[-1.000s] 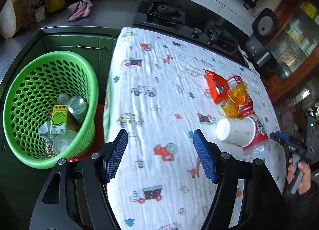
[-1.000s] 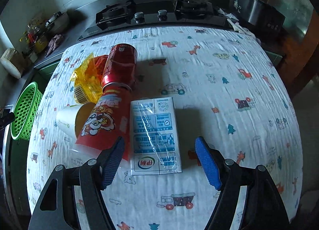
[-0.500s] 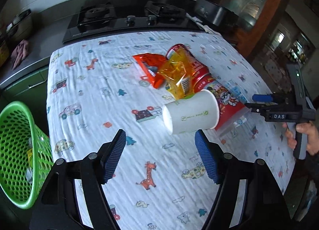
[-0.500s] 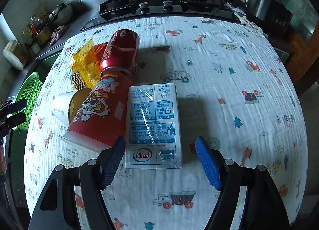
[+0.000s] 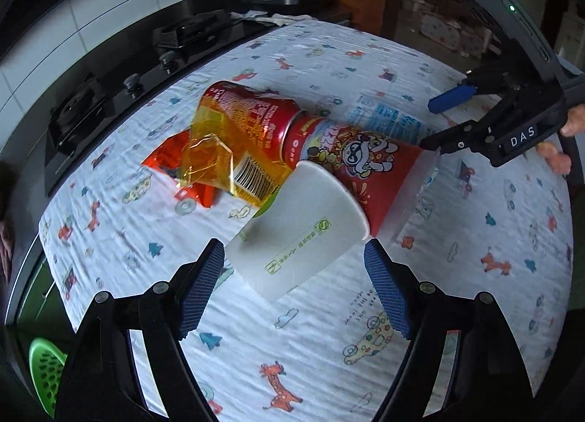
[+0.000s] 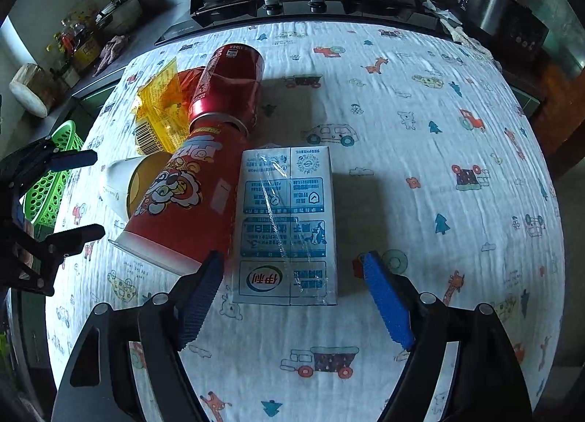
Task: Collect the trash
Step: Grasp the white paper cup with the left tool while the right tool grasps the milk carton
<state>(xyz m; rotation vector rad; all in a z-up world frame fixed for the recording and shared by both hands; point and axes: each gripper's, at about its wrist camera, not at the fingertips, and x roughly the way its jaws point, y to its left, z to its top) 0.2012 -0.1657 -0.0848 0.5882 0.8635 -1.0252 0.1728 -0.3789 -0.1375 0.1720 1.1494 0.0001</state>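
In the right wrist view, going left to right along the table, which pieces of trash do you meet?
White paper cup → tall red cartoon-printed snack cup → white-and-blue rectangular milk carton. The red can and yellow wrapper overlap behind, so they are left out.

Our left black two-finger gripper with blue ribbed pads (image 5: 293, 292) fills the bottom of its own view, fingers splayed to lower left and lower right, jaws wide and pressing on nothing. In the right wrist view it shows at the left edge, dark fingers pointing right. Our right black two-finger gripper with blue ribbed pads (image 6: 292, 299) sits at the bottom of its own view, jaws opening, pads pressing on nothing. In the left wrist view it enters at upper right, held by our bare right hand (image 5: 559, 151), only its fingers visible.
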